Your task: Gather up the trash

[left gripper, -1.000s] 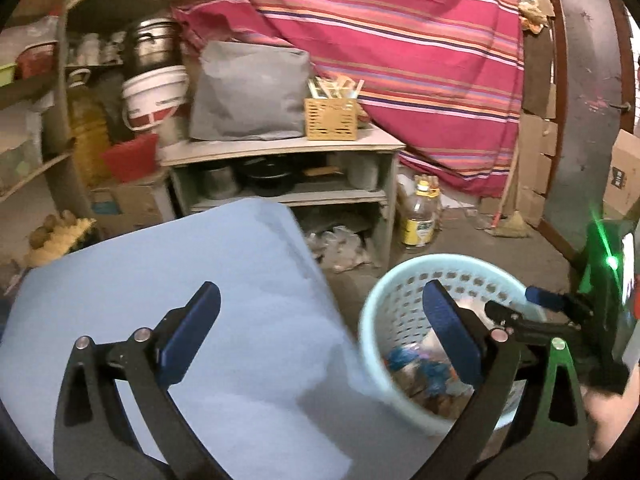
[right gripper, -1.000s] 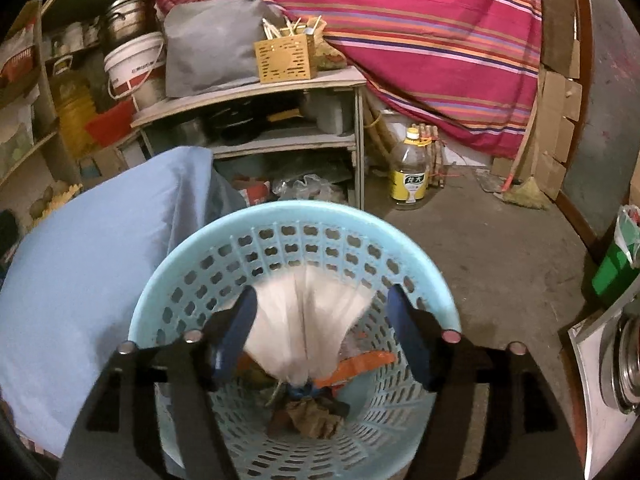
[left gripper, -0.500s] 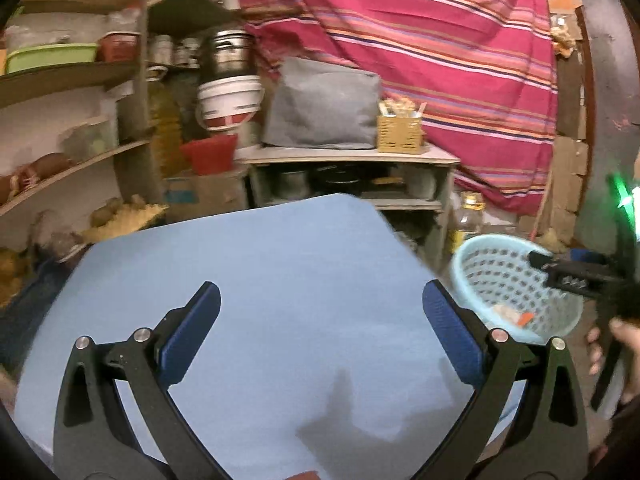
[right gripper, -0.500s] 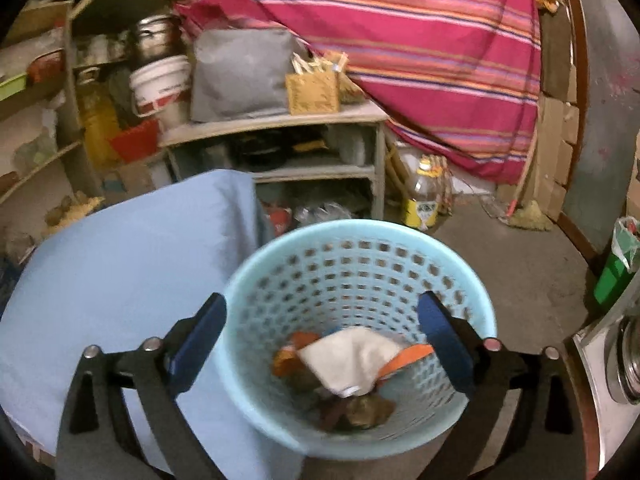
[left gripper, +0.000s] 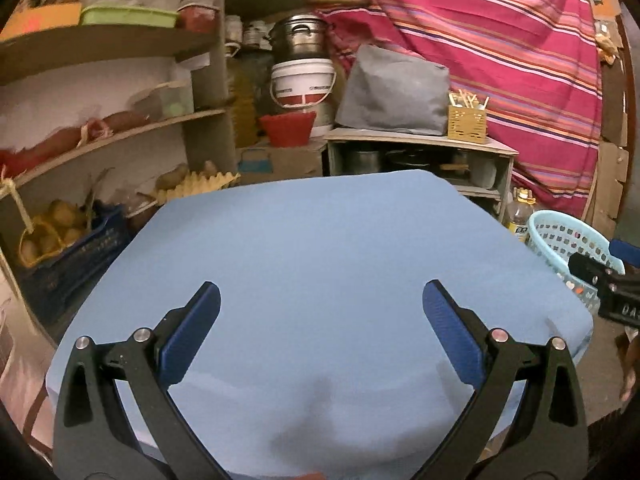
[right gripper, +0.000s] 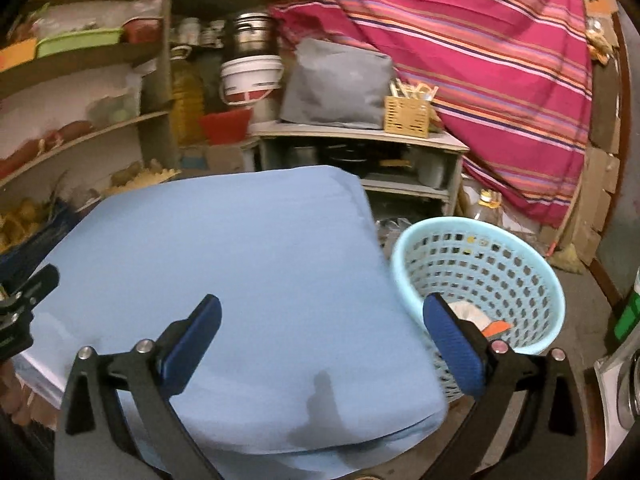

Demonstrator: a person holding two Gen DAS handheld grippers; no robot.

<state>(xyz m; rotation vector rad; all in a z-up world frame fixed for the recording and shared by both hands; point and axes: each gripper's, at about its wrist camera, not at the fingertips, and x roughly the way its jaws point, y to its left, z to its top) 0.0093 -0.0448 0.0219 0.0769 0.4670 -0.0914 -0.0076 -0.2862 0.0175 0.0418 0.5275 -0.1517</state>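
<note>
A light blue perforated basket point(right gripper: 500, 264) stands on the floor to the right of the blue-covered table point(right gripper: 240, 264). White and orange trash point(right gripper: 476, 316) lies inside it. The basket also shows in the left wrist view point(left gripper: 560, 240) at the right edge. My left gripper point(left gripper: 320, 312) is open and empty over the bare blue table top point(left gripper: 320, 248). My right gripper point(right gripper: 320, 320) is open and empty above the table's right edge, its right finger in front of the basket. Part of the right gripper shows in the left wrist view point(left gripper: 604, 280).
Wooden shelves point(left gripper: 120, 128) with produce and containers stand at the left. A low shelf unit point(left gripper: 420, 152) with a grey bag, pots and a yellow crate stands behind the table. A striped red cloth point(left gripper: 480, 40) hangs behind. An oil bottle point(right gripper: 486, 204) stands on the floor.
Both grippers have swung left, away from the basket and over the table. The white trash the right gripper held over the basket now lies inside it.
</note>
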